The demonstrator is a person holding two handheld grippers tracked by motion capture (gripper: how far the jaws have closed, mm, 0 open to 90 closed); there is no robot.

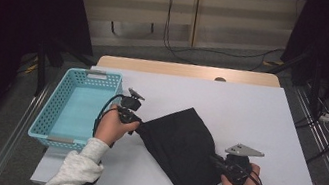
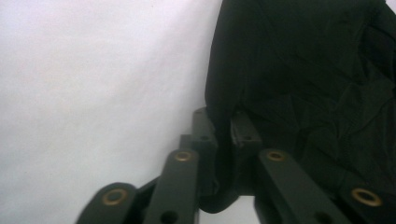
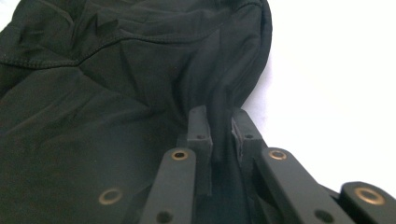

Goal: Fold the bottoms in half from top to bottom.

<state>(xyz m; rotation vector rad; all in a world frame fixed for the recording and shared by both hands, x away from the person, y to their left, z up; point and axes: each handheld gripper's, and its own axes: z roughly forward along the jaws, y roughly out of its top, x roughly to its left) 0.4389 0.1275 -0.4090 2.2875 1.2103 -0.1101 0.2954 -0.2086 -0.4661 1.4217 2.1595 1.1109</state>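
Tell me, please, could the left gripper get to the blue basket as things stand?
Probably yes: the blue basket sits right beside the left gripper, nothing between, though it is shut on the black cloth.

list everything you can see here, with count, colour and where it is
black cloth: 1, black, folded on the table's middle, nearer the person
basket: 1, light blue, perforated walls, on the table's left edge
table: 1, white top with a wooden strip at the far edge
cables: several, black, on the floor beyond the table
left gripper: 1, black, shut on the cloth's left edge
right gripper: 1, black, shut on a fold at the cloth's right edge
hands: 2, each holding a gripper, light grey sleeves
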